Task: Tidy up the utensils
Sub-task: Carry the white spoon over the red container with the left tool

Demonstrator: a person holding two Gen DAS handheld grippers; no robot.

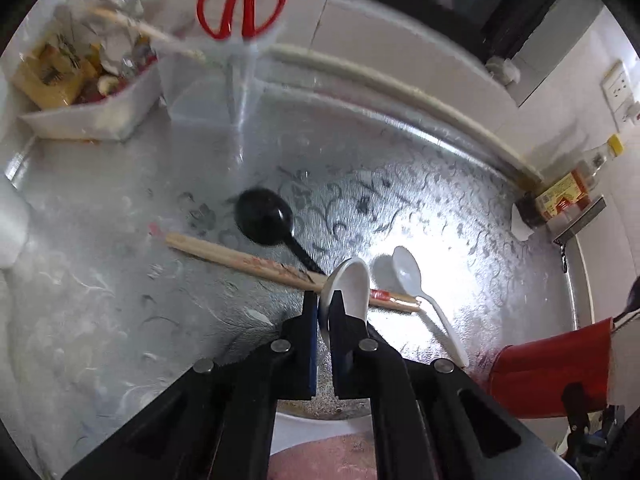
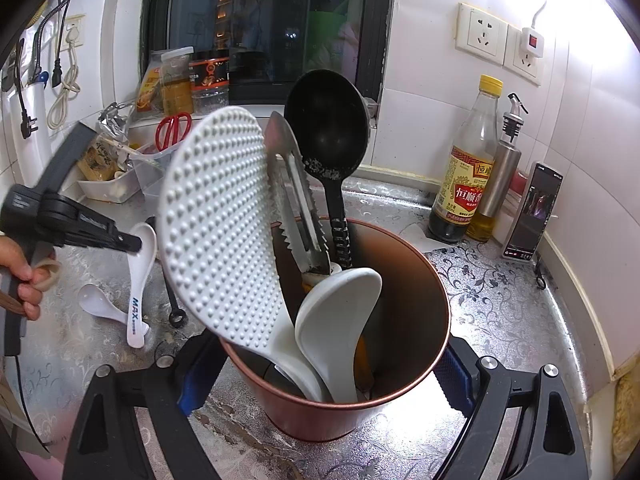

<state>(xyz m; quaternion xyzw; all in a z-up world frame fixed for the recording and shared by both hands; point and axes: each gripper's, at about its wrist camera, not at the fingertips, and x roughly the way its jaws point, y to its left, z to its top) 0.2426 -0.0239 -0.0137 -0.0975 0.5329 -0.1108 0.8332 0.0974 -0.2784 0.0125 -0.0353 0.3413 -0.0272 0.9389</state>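
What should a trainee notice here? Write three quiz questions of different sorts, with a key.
1. True or false: the left gripper is shut on a white spoon.
2. Which of these lies flat on the counter? A. the black spoon B. a metal fork C. a kitchen knife
3. Short answer: which black utensil stands in the utensil holder?
Key: 1 true; 2 A; 3 the ladle.
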